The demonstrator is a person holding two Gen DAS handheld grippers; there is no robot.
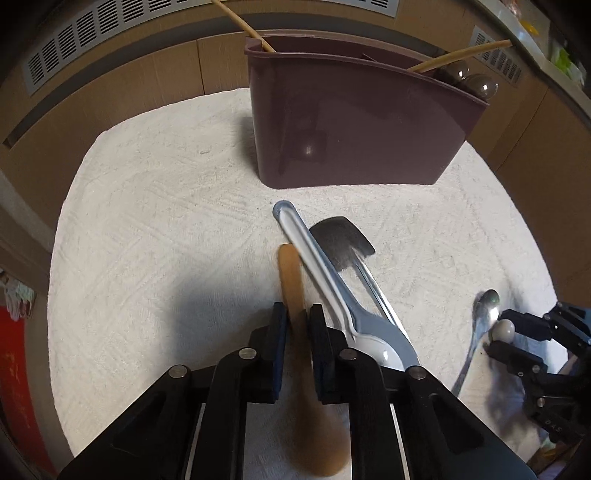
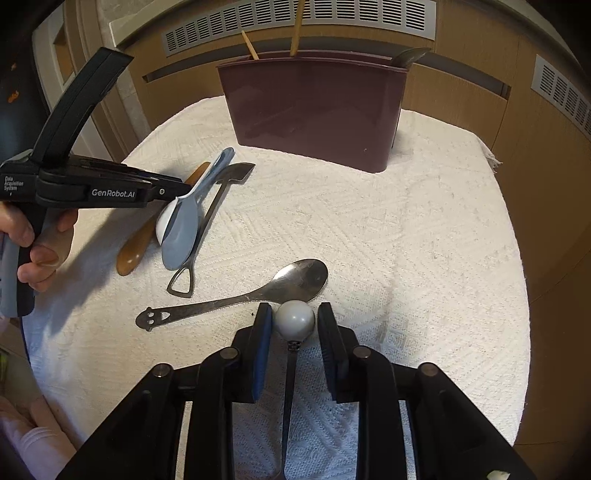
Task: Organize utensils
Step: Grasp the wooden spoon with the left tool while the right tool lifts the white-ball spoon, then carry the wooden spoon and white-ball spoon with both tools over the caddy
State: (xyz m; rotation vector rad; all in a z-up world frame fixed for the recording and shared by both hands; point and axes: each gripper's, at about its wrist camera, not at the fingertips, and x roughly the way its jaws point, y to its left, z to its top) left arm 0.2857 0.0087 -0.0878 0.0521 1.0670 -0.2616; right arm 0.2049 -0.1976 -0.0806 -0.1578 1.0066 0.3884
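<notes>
A maroon utensil holder [image 1: 354, 129] [image 2: 314, 107] stands at the back of the white towel, with chopsticks and ball-topped utensils in it. My left gripper [image 1: 295, 314] [image 2: 181, 186] straddles the handle of a wooden spoon [image 1: 291, 273] [image 2: 133, 247]; its pads look close against it. A blue-and-white spoon [image 1: 332, 288] [image 2: 184, 229] and a small metal shovel utensil [image 1: 343, 240] [image 2: 221, 192] lie beside it. My right gripper [image 2: 295, 314] [image 1: 498, 332] is open around a white ball-topped utensil [image 2: 295, 319] [image 1: 503, 329]. A steel spoon [image 2: 291, 282] [image 1: 480, 321] lies just beyond.
The white towel [image 2: 406, 240] covers the table. Wooden panels with vents [image 2: 295, 14] stand behind the holder. A hand [image 2: 37, 236] grips the left tool at the left edge.
</notes>
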